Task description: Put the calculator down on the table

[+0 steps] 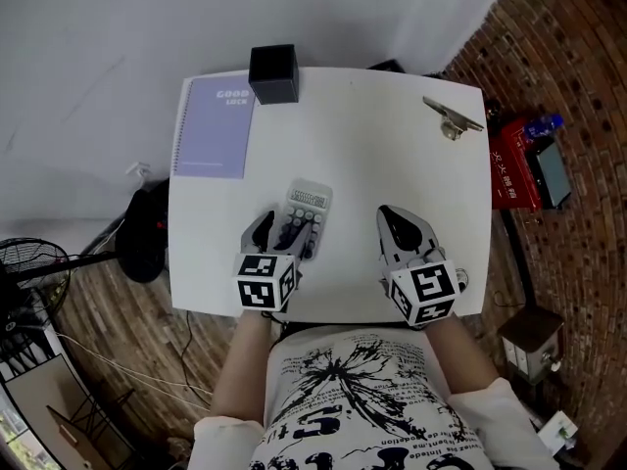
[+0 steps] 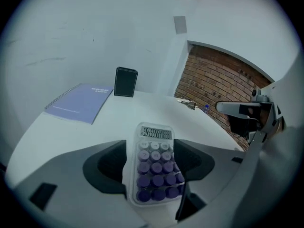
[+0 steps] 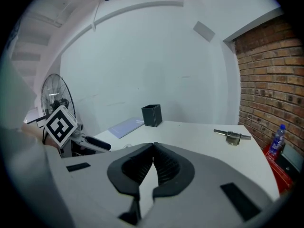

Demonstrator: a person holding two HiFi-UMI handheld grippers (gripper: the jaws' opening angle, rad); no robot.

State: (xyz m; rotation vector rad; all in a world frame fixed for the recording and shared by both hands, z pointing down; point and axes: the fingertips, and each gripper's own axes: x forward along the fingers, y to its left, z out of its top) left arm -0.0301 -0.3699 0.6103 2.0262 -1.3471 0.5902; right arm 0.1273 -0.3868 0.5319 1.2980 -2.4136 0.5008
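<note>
The white calculator (image 1: 306,211) with purple keys lies flat on the white table (image 1: 392,155), near its front edge. My left gripper (image 1: 287,227) is open and straddles it, one jaw on each side of the keypad. In the left gripper view the calculator (image 2: 154,167) sits between the dark pads (image 2: 107,167), display facing away; I cannot tell whether the pads still touch its sides. My right gripper (image 1: 397,221) rests to the right of it, apart from the calculator. Its jaws are shut, tips meeting with nothing between them in the right gripper view (image 3: 153,148).
A lilac spiral notebook (image 1: 213,125) lies at the back left, with a black square box (image 1: 273,73) beside it. A metal clamp (image 1: 451,117) sits at the back right. Off the table's right edge are a red box (image 1: 514,169) and a bottle (image 1: 542,125). A fan (image 1: 24,262) stands left.
</note>
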